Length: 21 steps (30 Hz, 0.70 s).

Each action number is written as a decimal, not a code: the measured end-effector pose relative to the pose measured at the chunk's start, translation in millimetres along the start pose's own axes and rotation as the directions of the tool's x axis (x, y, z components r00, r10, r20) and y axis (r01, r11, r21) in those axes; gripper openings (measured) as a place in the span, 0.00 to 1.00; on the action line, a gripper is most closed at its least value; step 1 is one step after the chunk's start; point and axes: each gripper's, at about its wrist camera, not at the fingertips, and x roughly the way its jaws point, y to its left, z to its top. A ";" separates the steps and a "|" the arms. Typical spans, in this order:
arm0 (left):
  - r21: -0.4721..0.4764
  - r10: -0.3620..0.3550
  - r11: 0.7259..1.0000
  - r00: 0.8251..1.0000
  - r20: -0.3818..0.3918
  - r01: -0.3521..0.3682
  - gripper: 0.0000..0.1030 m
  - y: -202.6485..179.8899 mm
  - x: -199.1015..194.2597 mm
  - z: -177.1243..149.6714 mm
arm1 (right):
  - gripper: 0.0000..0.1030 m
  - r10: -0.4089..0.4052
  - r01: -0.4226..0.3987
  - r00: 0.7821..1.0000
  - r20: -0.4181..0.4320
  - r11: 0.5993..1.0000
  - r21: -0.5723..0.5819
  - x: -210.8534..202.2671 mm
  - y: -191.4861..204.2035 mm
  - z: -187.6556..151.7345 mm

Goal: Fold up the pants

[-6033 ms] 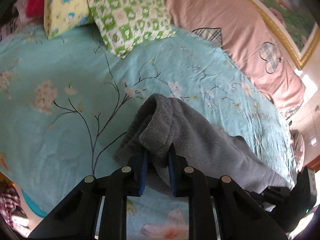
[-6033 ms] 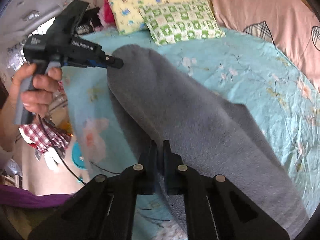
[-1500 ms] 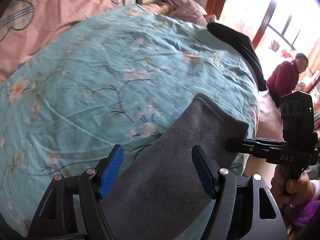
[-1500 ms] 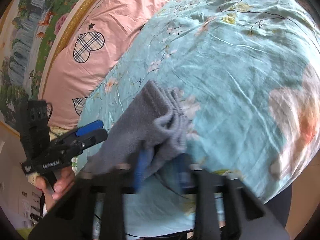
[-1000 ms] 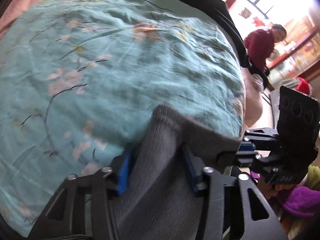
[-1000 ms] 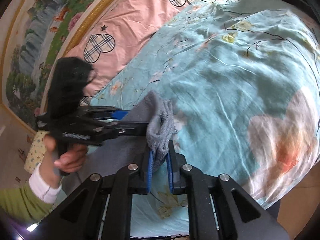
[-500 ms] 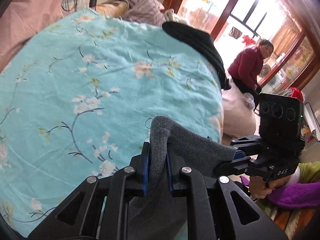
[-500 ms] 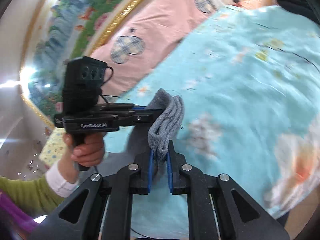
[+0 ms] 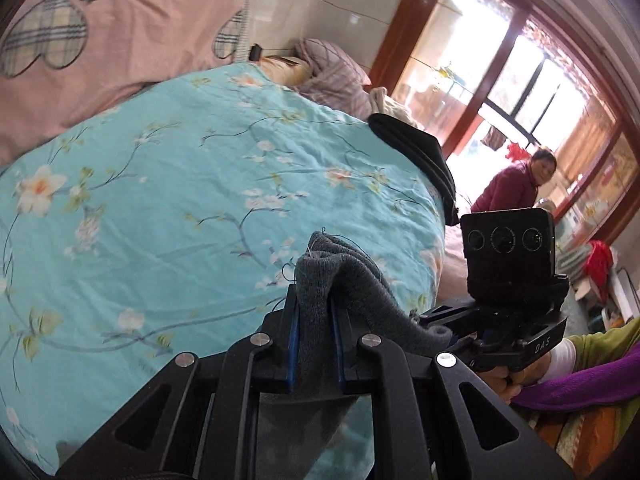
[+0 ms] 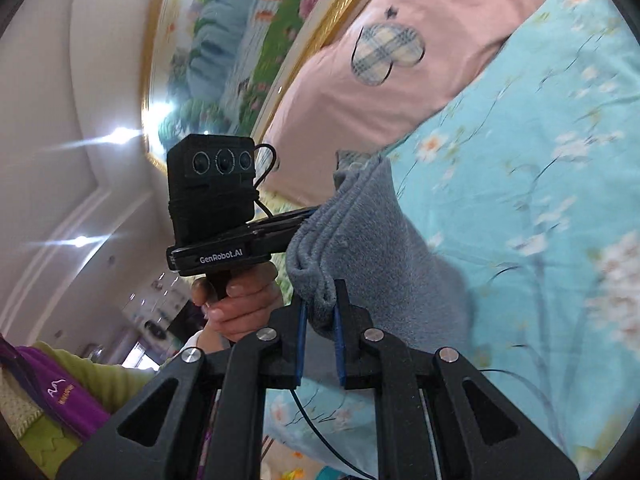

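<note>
While both tools pinch the grey pants [image 9: 320,280] aloft over the bed [image 9: 160,200] edge, left tool [image 9: 314,340] and right tool [image 10: 320,340] sit closer, higher than half a second ago.

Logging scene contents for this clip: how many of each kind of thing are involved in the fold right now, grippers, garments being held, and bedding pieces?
Grippers: 2, left gripper and right gripper, jaws shut on the cloth.
Garments held: 1, grey pants.
Bedding: 2, blue bedspread and pink quilt.
Total: 5
</note>
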 end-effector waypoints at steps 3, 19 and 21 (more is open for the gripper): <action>-0.059 0.011 0.998 1.000 0.018 -0.010 0.12 15.3 -6.4 -21.1 | 0.13 0.029 -0.028 0.998 -0.057 0.999 0.020 23.5 -4.2 -4.9; -0.313 0.074 0.948 0.996 0.043 -0.057 0.09 77.8 -15.2 -119.1 | 0.13 -0.008 0.016 0.951 -0.309 1.000 0.024 112.7 -21.2 -39.7; -0.333 0.078 0.941 0.996 0.044 -0.059 0.09 81.7 -14.6 -124.9 | 0.12 -0.028 0.031 0.944 -0.330 1.000 0.002 119.0 -19.6 -41.3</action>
